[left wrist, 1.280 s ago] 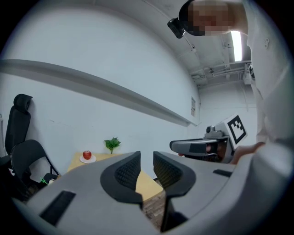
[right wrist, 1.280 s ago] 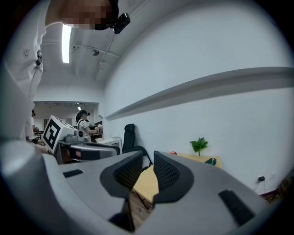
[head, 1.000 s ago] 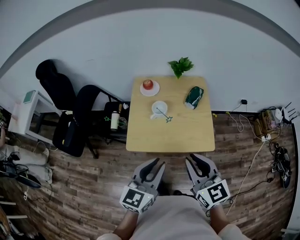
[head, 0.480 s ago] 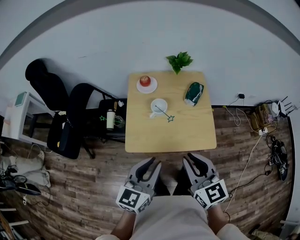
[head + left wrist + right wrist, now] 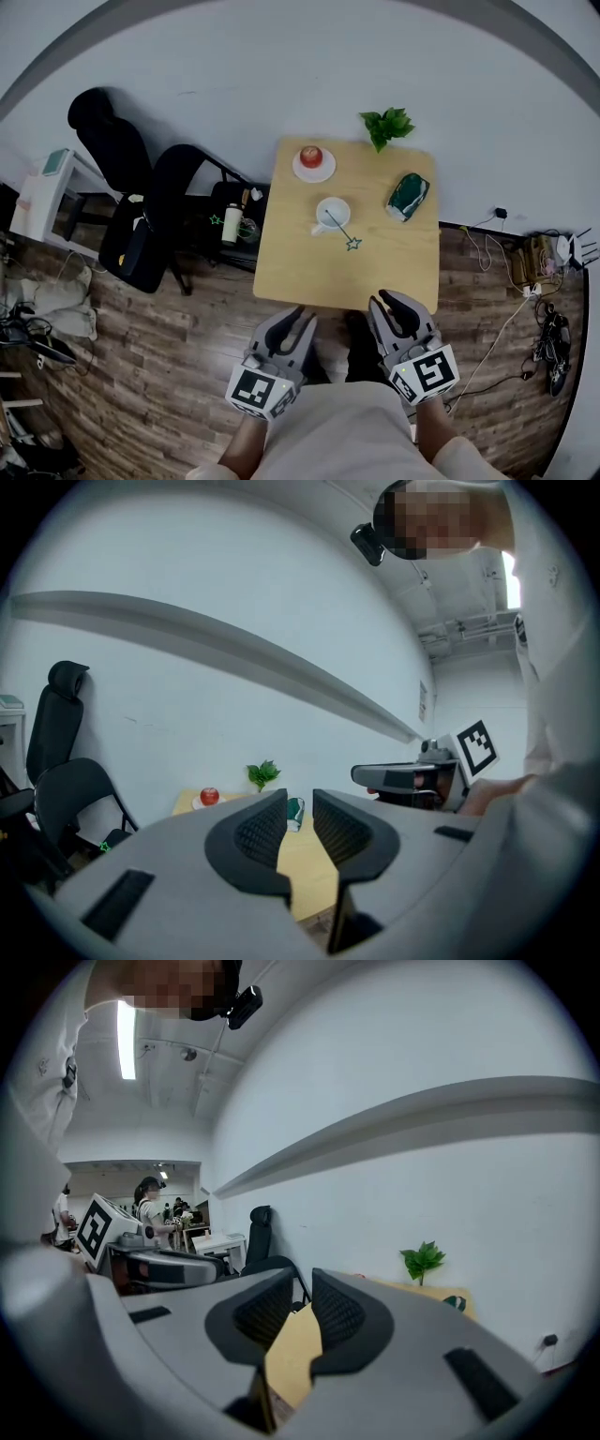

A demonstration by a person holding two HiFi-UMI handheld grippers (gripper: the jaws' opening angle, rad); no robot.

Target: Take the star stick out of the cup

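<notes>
Head view shows the star stick, a thin rod tipped with a green outline star. It leans out of the white cup at the middle of the table, its long axis slanting toward me and rightward. The gripper views miss the stick but show my left gripper and right gripper each slightly spread, gripping nothing.

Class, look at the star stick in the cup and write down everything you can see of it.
The star stick is a thin, dark, straight rod ending in a small green star outline; its material cannot be told. It leans at a slant. The plain end sits inside the white cup, the rod crosses the rim, and the star end appears to rest on the wooden table, on the person's side of the cup. The left gripper and right gripper are both well clear of it.
</notes>
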